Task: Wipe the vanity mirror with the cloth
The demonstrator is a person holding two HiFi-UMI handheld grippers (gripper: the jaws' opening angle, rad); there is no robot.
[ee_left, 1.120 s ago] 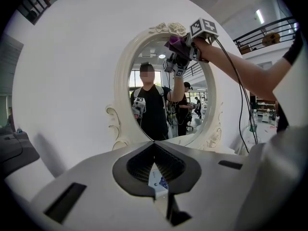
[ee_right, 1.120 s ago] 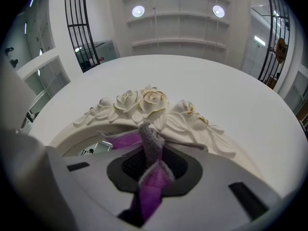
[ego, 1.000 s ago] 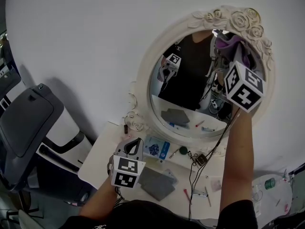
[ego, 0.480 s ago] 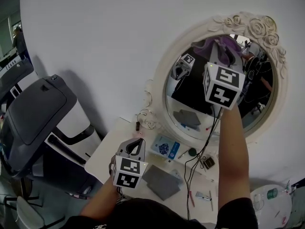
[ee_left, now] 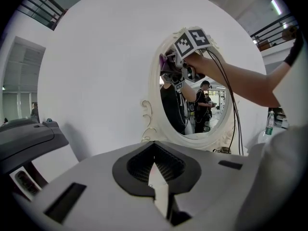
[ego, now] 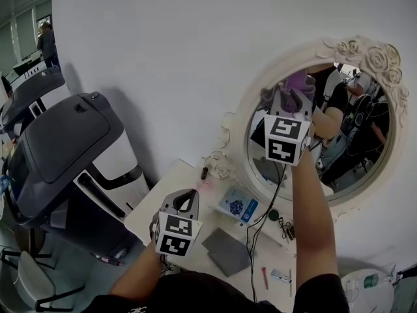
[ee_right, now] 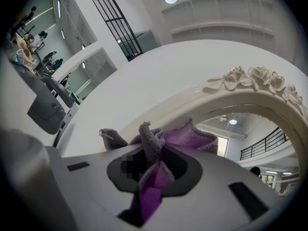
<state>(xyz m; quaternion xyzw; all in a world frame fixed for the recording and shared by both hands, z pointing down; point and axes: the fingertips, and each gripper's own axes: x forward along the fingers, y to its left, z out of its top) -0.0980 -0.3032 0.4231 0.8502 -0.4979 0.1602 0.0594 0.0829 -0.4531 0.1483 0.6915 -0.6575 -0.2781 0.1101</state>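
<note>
Cloth point(ego: 297, 82) against upper-left edge of mirror point(ego: 357, 150), pinched between fingers of right gripper point(ego: 292, 100); left gripper point(ego: 185, 199) low over surface point(ego: 159, 194), fingers together, holding nothing.

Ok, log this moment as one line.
right gripper: shut on cloth | cloth: at vanity mirror upper-left edge | left gripper: shut, empty, held low
</note>
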